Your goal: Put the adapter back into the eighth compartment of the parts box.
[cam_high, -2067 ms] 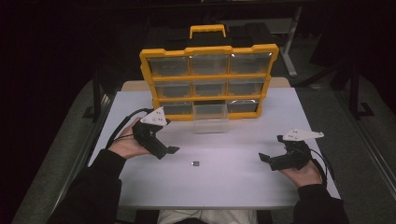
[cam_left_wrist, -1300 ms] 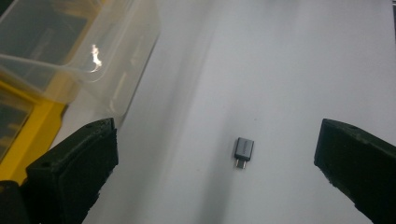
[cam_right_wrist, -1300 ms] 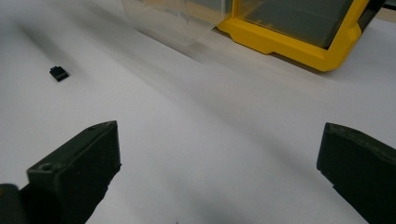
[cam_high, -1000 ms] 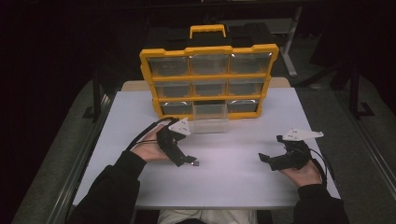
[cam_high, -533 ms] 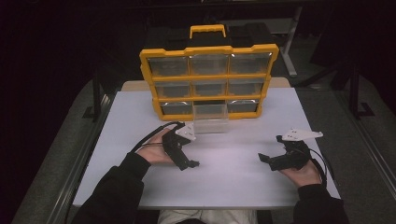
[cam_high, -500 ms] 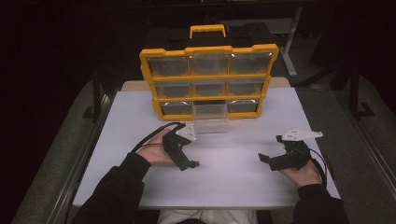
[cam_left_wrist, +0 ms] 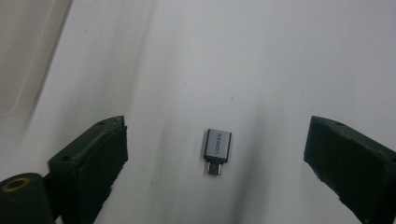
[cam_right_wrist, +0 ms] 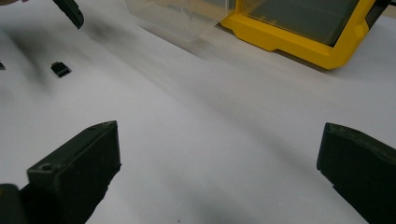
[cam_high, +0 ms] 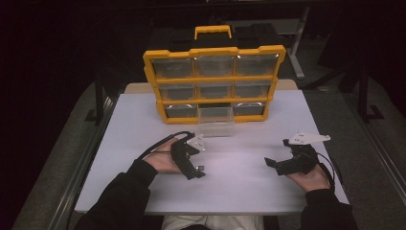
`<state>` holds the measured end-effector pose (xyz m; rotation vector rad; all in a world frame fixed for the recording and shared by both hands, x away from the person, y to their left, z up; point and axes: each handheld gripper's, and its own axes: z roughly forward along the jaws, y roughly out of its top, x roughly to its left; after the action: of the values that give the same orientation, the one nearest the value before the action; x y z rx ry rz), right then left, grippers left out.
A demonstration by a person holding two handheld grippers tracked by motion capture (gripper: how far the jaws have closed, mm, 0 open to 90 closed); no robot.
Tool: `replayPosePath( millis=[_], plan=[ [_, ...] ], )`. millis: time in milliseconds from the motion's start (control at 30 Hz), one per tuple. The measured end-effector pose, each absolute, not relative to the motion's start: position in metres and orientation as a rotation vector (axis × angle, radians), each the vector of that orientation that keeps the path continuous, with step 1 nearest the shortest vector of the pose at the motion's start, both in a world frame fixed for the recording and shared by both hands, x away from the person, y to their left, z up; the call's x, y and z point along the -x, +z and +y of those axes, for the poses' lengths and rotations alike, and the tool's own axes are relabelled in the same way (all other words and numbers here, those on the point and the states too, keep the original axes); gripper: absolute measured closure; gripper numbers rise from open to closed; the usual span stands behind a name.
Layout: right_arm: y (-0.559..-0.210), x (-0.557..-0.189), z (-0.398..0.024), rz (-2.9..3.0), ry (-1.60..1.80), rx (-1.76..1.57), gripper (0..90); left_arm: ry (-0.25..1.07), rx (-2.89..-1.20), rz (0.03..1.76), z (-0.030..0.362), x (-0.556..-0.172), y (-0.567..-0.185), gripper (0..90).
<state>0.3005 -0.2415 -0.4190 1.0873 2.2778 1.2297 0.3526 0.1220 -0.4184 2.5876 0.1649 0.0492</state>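
black jaws of the left hand-held gripper (cam_left_wrist: pixel 215 158) stand wide apart over the white tabletop (cam_left_wrist: pixel 243 56), holding nothing. between them, touching neither, lies a small silver usb adapter (cam_left_wrist: pixel 217 148), flat on the tabletop, its narrow plug end toward the camera and lettering along its body. in the high view this left hand-held gripper (cam_high: pixel 197 168) sits left of centre on the tabletop (cam_high: pixel 249 191), tilted down, with the adapter (cam_high: pixel 201 167) just at its tips and a black cable looping back to the sleeve.

the right hand-held gripper (cam_right_wrist: pixel 219 177) is also spread wide and empty, its jaws over bare tabletop. in the high view the right hand-held gripper (cam_high: pixel 272 163) rests low at the right side, well apart from the left one, pointing toward it.

beyond both, at the far edge, stands a yellow organiser case (cam_high: pixel 214 81) upright with clear drawers in three rows and a handle on top. one clear drawer (cam_high: pixel 215 120) in the bottom row, middle, is pulled out onto the tabletop.
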Motion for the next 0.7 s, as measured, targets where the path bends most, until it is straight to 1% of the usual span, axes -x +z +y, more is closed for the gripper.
replayPosePath(
  millis=[33, 100, 167, 200, 267, 433, 700],
  plan=[
    [-0.419, -0.301, -0.241, 2.281, 1.228, -1.087, 0.0, 0.043, -2.589, 0.161, 0.122, -0.353, -0.419, 12.8],
    [-0.419, -0.301, -0.241, 2.283, 1.227, -1.088, 0.0, 0.023, -2.600, 0.150, 0.121, -0.353, -0.420, 14.4],
    [-0.419, -0.301, -0.241, 2.285, 1.227, -1.084, 0.0, 0.012, -2.605, 0.146, 0.121, -0.353, -0.422, 17.9],
    [-0.419, -0.301, -0.241, 2.286, 1.227, -1.083, 0.0, 0.012, -2.611, 0.143, 0.120, -0.353, -0.423, 22.3],
    [-0.419, -0.301, -0.241, 2.287, 1.226, -1.083, 0.0, 0.012, -2.625, 0.139, 0.119, -0.353, -0.425, 28.1],
    [-0.420, -0.301, -0.240, 2.292, 1.222, -1.088, 0.0, 0.014, -2.626, 0.127, 0.118, -0.353, -0.427, 41.0],
    [-0.420, -0.301, -0.240, 2.296, 1.217, -1.084, 0.0, 0.005, -2.625, 0.119, 0.117, -0.354, -0.429, 52.7]
  ],
)
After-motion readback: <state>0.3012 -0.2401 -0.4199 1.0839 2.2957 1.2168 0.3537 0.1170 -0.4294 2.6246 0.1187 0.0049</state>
